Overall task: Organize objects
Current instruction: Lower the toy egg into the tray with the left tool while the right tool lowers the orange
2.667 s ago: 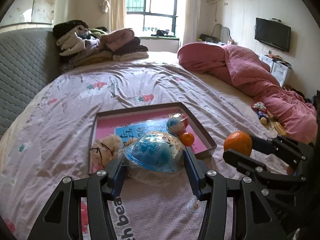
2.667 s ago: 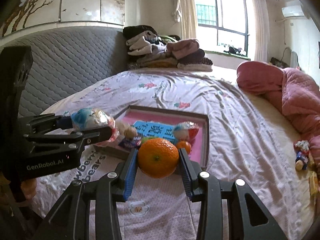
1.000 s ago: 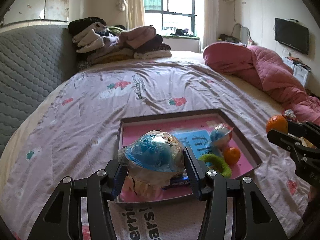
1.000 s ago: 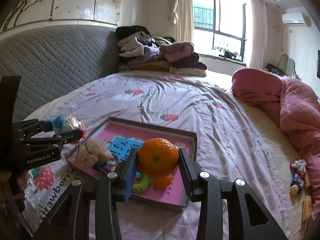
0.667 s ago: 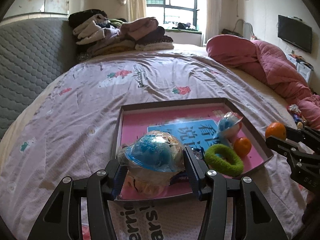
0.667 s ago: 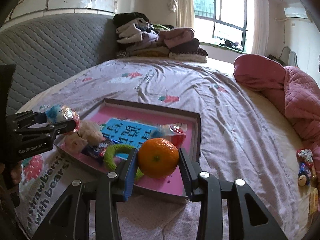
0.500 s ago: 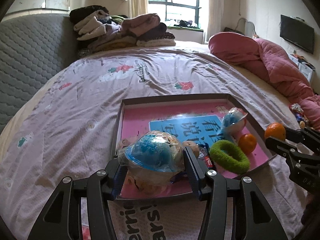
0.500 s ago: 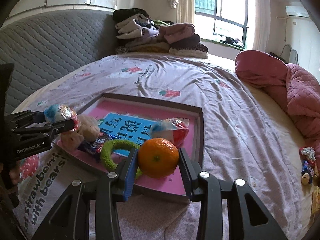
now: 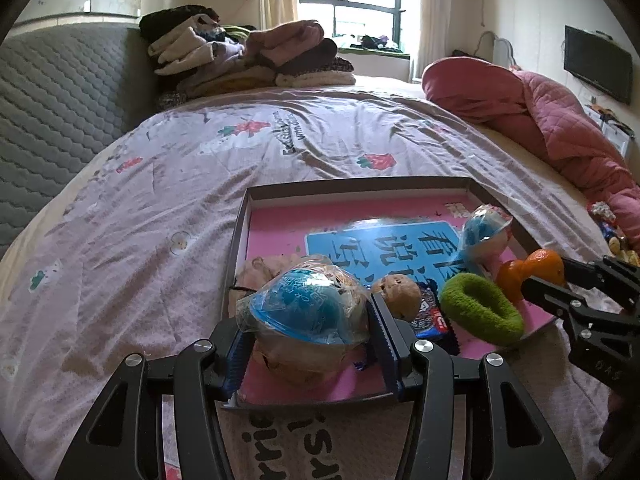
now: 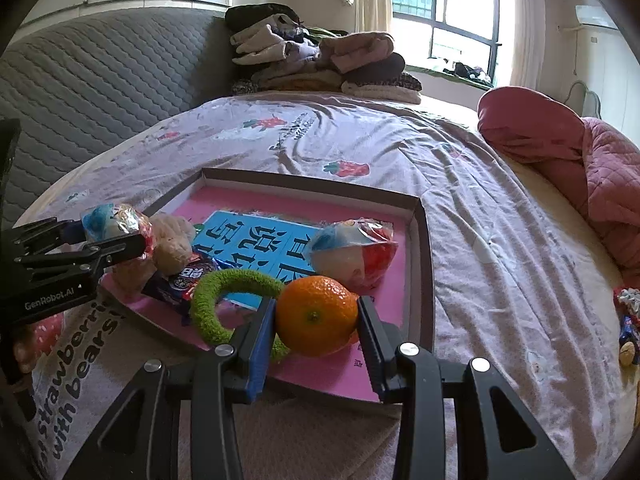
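My left gripper [image 9: 310, 320] is shut on a blue wrapped snack ball [image 9: 308, 304] and holds it over the near left corner of the pink tray [image 9: 352, 190]. It also shows in the right wrist view [image 10: 108, 226]. My right gripper [image 10: 316, 320] is shut on an orange [image 10: 318, 314] over the tray's near right part [image 10: 424, 264]. In the left wrist view the orange [image 9: 546, 264] sits in the right gripper [image 9: 556, 270]. The tray holds a green fuzzy ring [image 10: 224, 292], a second wrapped ball [image 10: 352, 252], a plush toy [image 10: 172, 246], a snack packet [image 10: 188, 280] and a small orange [image 9: 512, 276].
The tray lies on a bed with a strawberry-print sheet [image 9: 280, 148]. Folded clothes [image 9: 248, 56] are piled at the headboard. A pink quilt [image 9: 540, 120] lies on the right. Small toys [image 10: 628, 320] lie on the sheet at the right edge.
Both grippers have moved forward and lower toward the tray, each still holding its object. The orange now hangs over the tray's near right part, the wrapped ball over the near left corner.
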A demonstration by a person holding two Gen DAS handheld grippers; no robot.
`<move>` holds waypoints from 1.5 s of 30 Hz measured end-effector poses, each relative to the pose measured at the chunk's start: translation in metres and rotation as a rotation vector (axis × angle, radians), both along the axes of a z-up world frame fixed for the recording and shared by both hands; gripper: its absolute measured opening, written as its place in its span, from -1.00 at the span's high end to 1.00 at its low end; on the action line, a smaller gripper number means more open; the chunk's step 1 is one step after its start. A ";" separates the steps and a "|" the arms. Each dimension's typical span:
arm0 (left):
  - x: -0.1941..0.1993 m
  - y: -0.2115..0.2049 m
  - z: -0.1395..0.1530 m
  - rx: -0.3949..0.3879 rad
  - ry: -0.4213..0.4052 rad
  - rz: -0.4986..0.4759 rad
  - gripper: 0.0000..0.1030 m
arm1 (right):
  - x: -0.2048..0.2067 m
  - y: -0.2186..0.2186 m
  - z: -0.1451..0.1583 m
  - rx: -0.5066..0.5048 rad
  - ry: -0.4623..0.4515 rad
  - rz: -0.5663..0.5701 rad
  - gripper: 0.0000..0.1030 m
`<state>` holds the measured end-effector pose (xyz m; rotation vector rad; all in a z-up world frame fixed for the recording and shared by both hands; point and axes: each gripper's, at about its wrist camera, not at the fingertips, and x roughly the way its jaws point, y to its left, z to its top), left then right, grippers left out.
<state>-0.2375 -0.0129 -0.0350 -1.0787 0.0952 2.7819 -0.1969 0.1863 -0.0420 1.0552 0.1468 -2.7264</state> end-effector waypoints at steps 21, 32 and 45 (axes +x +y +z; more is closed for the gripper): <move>-0.014 0.008 -0.020 -0.030 -0.026 0.001 -0.06 | -0.009 -0.015 -0.011 0.039 0.008 0.033 0.21; -0.017 0.006 -0.022 -0.015 -0.033 0.007 -0.06 | -0.006 -0.027 -0.012 0.059 0.020 0.056 0.21; -0.021 0.003 -0.024 -0.011 -0.039 0.020 -0.07 | -0.009 -0.049 -0.015 0.136 0.043 0.104 0.20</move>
